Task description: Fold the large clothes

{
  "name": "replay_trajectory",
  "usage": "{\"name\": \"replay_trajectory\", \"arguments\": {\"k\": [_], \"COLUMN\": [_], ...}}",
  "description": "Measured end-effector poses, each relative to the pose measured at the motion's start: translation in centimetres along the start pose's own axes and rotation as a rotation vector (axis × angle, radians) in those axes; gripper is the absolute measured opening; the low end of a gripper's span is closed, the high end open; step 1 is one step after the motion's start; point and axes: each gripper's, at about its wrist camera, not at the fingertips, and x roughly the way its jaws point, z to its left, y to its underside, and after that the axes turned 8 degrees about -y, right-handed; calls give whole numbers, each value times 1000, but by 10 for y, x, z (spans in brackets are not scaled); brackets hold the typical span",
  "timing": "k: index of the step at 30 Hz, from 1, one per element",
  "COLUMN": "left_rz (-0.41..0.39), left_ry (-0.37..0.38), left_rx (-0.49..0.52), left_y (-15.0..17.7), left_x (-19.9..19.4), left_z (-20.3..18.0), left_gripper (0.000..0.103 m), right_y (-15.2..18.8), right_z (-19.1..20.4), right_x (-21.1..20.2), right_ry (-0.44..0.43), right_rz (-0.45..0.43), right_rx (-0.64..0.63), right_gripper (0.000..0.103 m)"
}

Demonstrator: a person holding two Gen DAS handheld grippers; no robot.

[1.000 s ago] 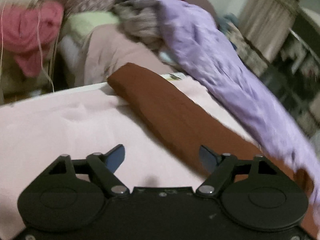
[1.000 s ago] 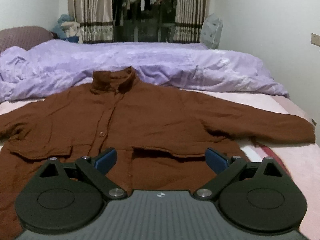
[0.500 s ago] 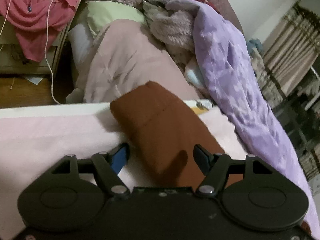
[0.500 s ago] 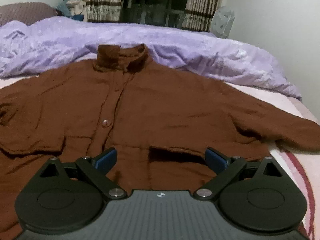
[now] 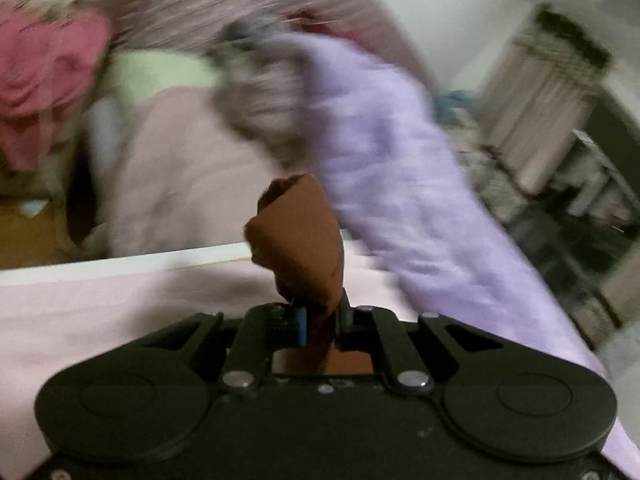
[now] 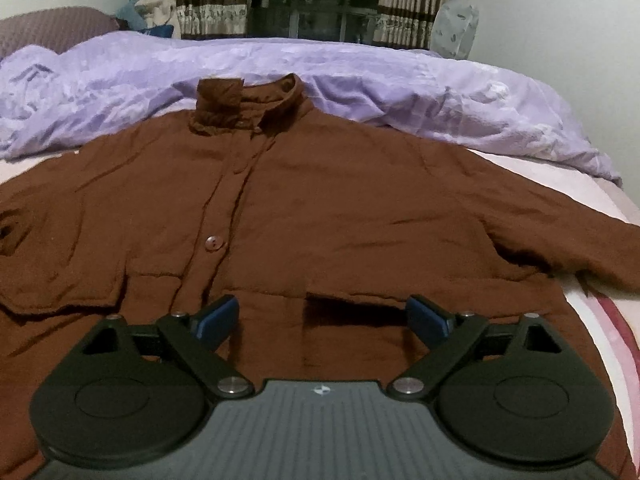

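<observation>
A brown button-up shirt (image 6: 320, 208) is being shown spread front-up on a bed covered by a pale pink sheet (image 5: 100, 312), and every place below is being given relative to that shirt. Beyond its stand-up collar (image 6: 244, 100) a crumpled lilac duvet (image 6: 400, 76) is being seen lying across the bed from one side to the other, touching the shirt's shoulders. Further beyond the duvet, striped beige curtains (image 6: 208, 4) are being seen on either side of a dark opening in which hanging clothes can just be made out, and white walls are closing the room to either side. A quilted mauve headboard (image 6: 52, 28) is being glimpsed past the shirt's sleeve on the left of the right wrist view. In the blurred left wrist view, the cuff of one sleeve (image 5: 300, 236) is being held up off the sheet, near the bed's white edge, by the left gripper (image 5: 320, 320), whose jaws have just been closing and are now being pressed tight on the brown cloth. Beyond that lifted sleeve a pale pink pillow (image 5: 176, 184), a pale green pillow (image 5: 160, 72) and a heap of pink cloth (image 5: 44, 76) are being seen only as smears. The right gripper (image 6: 320, 316) is being held over the shirt's lower front, its blue-padded jaws being kept wide apart with nothing clamped between them.
</observation>
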Motion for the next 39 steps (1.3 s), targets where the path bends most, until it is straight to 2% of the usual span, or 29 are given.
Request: {"name": "replay_trajectory", "arguments": {"k": [3,6,9,12,14,15,16,17,19,22,24,25,28,31,34,35,36,37,39], "left_rz": [-15,11,64,152,233,284,339,380,378,277,231,223,245,273,298,303,304,304,312], "left_ry": [162,350,530,695,759,773,769,751,752,709,617,557,425,363,369,375,373,364,366], "left_rx": [89,167,241,304,376,426,477,536,618,642,632,624,575,546,548,556,563,571,573], "left_y": [13,41,84,141,188,211,232,250,264,244,224,214,192,187,191,193,196,201,206], "left_x": [-36,-70,-99,-119,-124,-124,-123,-122,-126,-124,-111,-100,-63,-34,-17,-12,-11,-7,-4], "left_z": [-63,-136,-208,-271,-307,-320,-330,-336,-334,-305,-281,-268,-232,-204,-190,-189,-190,-197,-203], "left_gripper": [8,8,8,9,19,54,88,91,89,90,91,91,91,90,90,90,90,90,90], "right_y": [-1,-1,-2,-1,-1,-1,-1,-2,-5,-11,-19,-23,-36,-44,-48,-49,-50,-51,-55], "right_z": [-9,-22,-38,-56,-68,-73,-78,-85,-97,-118,-131,-136,-139,-126,-110,-105,-101,-96,-93], "right_x": [-8,-18,-30,-41,-46,-47,-47,-46,-40,-26,-7,4,40,72,101,107,108,108,97], "right_ry": [-9,-16,-18,-5,2,1,-7,-26,-94,-237,-333,-373,-490,-526,-498,-500,-512,-521,-495], "right_rz": [-17,-30,-50,-70,-79,-78,-75,-67,-47,-39,-26,-18,21,52,104,100,88,83,74], "right_rx": [14,43,73,101,121,132,145,165,209,300,394,447,555,590,620,621,617,613,591], "right_gripper": [103,103,103,103,103,103,103,103,103,103,94,93,86,85,78,65,34,22,17]}}
